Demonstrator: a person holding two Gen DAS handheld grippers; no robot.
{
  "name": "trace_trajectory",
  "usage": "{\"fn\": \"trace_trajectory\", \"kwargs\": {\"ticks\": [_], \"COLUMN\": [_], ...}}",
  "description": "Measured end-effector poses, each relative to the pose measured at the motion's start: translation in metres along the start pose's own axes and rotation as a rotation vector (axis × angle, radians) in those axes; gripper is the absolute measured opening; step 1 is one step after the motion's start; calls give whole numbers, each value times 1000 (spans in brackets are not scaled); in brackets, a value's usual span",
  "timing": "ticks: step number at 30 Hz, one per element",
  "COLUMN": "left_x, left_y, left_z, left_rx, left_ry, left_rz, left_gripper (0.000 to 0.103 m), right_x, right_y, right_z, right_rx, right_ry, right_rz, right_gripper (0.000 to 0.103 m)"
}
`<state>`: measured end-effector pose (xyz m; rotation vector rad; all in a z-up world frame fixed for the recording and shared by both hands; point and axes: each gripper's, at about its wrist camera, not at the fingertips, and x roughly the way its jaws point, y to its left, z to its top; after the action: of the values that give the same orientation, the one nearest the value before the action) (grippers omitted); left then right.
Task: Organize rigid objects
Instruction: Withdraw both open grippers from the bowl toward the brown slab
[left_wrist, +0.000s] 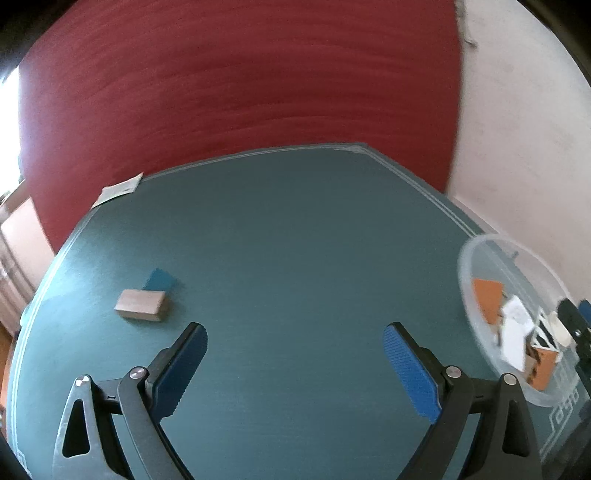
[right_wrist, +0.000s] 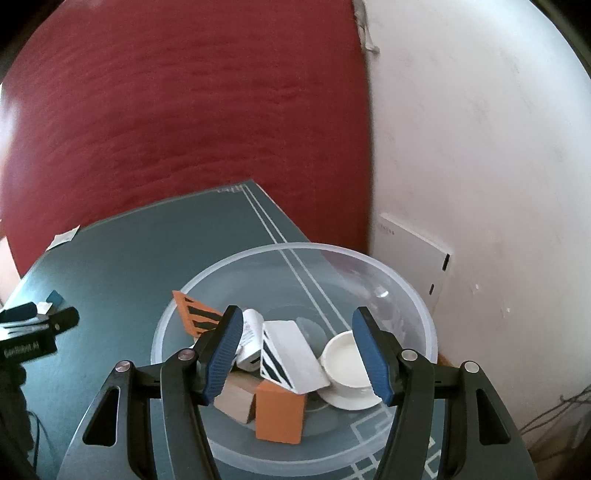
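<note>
Blocks and small household pieces crowd a clear plastic bowl (right_wrist: 413, 295) at the right side of a teal table (left_wrist: 295, 236). Inside it, an orange block (right_wrist: 280, 417) stands at the near wall, touching a tan wooden block (right_wrist: 236, 402) to its left. A white wedge with black stripes (right_wrist: 291, 358) leans across them, and an orange wedge with black stripes (right_wrist: 195, 314) rests against the bowl's left wall. A white cylinder-shaped piece (right_wrist: 249, 343) lies between the two wedges, partly hidden. A white dish on a saucer (right_wrist: 345, 369) sits at the right of the bowl.

Two pieces lie outside the bowl, well apart from it on the table's left half: a pale wooden block (left_wrist: 142, 304) and, just behind and touching it, a blue block (left_wrist: 160, 278).

The right gripper (right_wrist: 295, 350) hangs over the bowl, its blue-padded jaws parted and clamping nothing; the contents show in the gap between them. The left gripper (left_wrist: 295, 369) points down at bare table surface with its jaws spread wide and nothing between them, the wooden block just beyond its left finger.

A slip of paper (left_wrist: 120, 188) lies at the table's far left edge. Behind the table stand a red wall (left_wrist: 240, 74) and a white wall (right_wrist: 480, 147).
</note>
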<state>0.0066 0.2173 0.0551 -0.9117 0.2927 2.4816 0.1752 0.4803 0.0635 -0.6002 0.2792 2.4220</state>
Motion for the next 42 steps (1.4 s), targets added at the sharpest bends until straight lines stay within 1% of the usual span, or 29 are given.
{"fn": "trace_trajectory", "kwargs": {"ticks": [5, 11, 18, 20, 24, 25, 30, 31, 34, 36, 39, 41, 42], "left_x": [6, 13, 20, 23, 29, 31, 37, 38, 43, 52, 53, 52, 53], "left_y": [32, 67, 97, 104, 111, 113, 112, 111, 109, 114, 113, 112, 112], "left_z": [0, 2, -1, -1, -2, -2, -2, -1, 3, 7, 8, 8, 7], "left_rx": [-55, -117, -140, -147, -155, -150, -137, -129, -100, -90, -87, -92, -96], "left_ry": [1, 15, 33, 42, 61, 64, 92, 94, 101, 107, 113, 121, 128], "left_rz": [81, 149, 215, 229, 235, 236, 199, 192, 183, 179, 175, 167, 158], "left_gripper": [100, 100, 101, 101, 101, 101, 101, 101, 101, 101, 100, 98, 95], "right_x": [-1, 3, 8, 20, 33, 43, 51, 57, 69, 82, 93, 103, 110], "right_y": [-3, -9, -27, -24, -30, -28, -40, -36, -41, -42, -51, -53, -55], "right_z": [4, 10, 17, 24, 33, 41, 53, 60, 67, 79, 93, 101, 107], "right_rx": [-42, -97, -132, -141, -163, -169, -178, -181, -186, -189, -201, -212, -216], "right_ry": [-18, -39, -23, -17, 3, 10, 19, 21, 36, 49, 65, 73, 81], "right_rz": [-1, 20, 70, 84, 113, 119, 139, 145, 174, 197, 226, 243, 254], "right_gripper": [67, 69, 69, 69, 70, 70, 70, 70, 70, 70, 70, 70, 70]}}
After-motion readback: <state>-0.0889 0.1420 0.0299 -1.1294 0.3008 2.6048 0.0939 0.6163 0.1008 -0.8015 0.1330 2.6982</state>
